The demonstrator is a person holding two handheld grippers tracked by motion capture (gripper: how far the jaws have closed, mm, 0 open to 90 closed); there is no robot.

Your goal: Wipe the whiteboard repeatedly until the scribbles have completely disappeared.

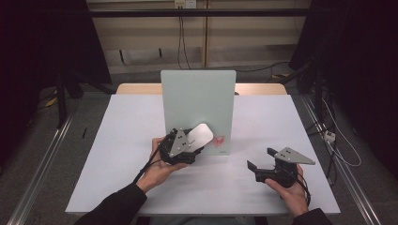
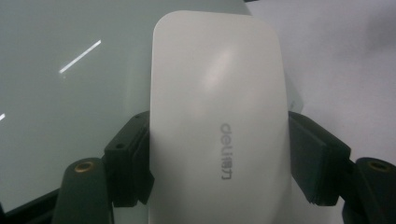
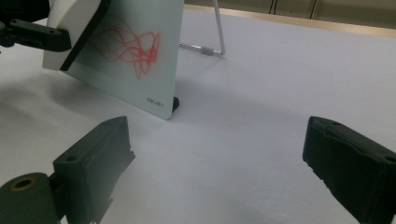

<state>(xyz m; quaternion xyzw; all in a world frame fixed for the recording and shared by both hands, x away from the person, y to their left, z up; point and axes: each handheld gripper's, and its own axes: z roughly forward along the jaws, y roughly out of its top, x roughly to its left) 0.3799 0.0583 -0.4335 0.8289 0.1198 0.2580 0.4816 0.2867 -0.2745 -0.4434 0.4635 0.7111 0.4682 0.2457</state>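
Observation:
A pale green-grey board (image 1: 197,98) stands upright on the white table (image 1: 117,145), with a red scribble (image 1: 218,140) near its lower right corner. My left gripper (image 1: 196,141) is shut on a white rounded eraser (image 1: 200,136), held up against the board's face just left of the scribble. In the left gripper view the eraser (image 2: 217,116) sits between both black pads (image 2: 135,158), with the board (image 2: 60,116) behind it. My right gripper (image 1: 259,158) stands open and holds nothing, low over the table to the right of the board. Its own view shows the scribble (image 3: 126,46), the eraser (image 3: 70,28) and wide jaws.
A wire stand (image 3: 217,32) props the board from behind. The table's front edge (image 1: 202,212) is close to both hands. Dark frames and cables (image 1: 328,136) lie on the floor around the table.

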